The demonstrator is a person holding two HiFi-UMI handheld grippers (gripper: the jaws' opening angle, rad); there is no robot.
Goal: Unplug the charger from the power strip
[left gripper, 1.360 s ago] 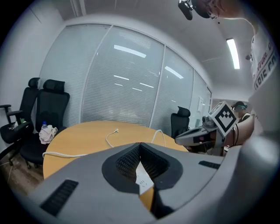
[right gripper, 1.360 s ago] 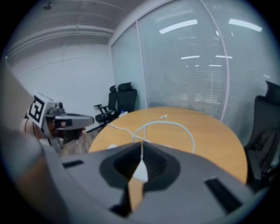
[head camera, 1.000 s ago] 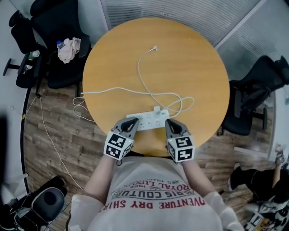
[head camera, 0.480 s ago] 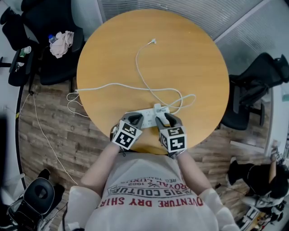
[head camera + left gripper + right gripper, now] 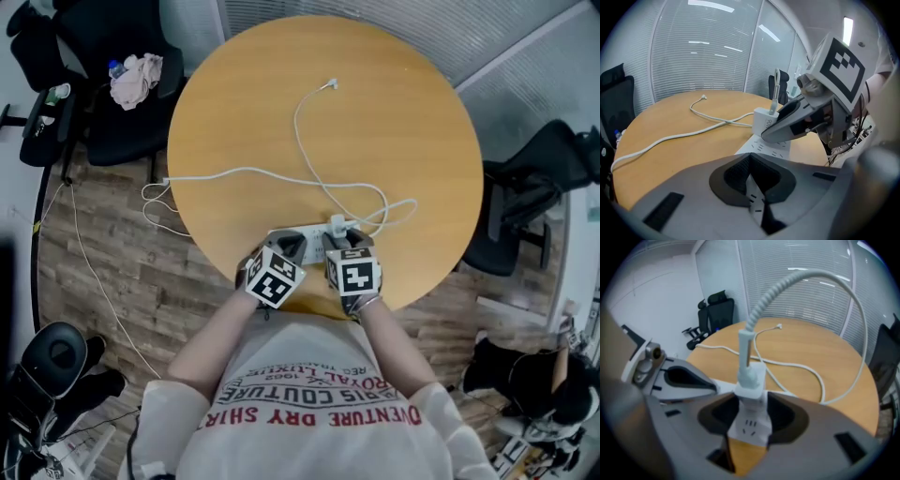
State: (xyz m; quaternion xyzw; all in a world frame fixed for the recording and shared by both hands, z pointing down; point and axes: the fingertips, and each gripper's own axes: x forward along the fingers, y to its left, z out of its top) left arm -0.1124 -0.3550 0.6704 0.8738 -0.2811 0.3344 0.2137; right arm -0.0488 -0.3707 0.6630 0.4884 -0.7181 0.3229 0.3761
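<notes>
A white power strip (image 5: 313, 240) lies near the front edge of the round wooden table (image 5: 403, 122). A white charger (image 5: 337, 226) is plugged into its right part and stands upright (image 5: 751, 378). Its thin cable (image 5: 305, 150) loops across the table. My right gripper (image 5: 343, 246) is open. Its jaws have just been opening and now stand either side of the strip (image 5: 749, 427), with the charger between the tips. My left gripper (image 5: 292, 246) is shut, tips over the strip's left part (image 5: 766, 147). Whether they touch it I cannot tell.
The strip's thicker cord (image 5: 225, 174) runs left and drops over the table edge to the wooden floor. Black office chairs stand at the far left (image 5: 103, 112) and at the right (image 5: 534, 187). The charger cable's free plug (image 5: 330, 84) lies toward the table's far side.
Both grippers have come down and inward onto the power strip. The right gripper's jaws have opened and now straddle the charger. The left gripper stays shut.
</notes>
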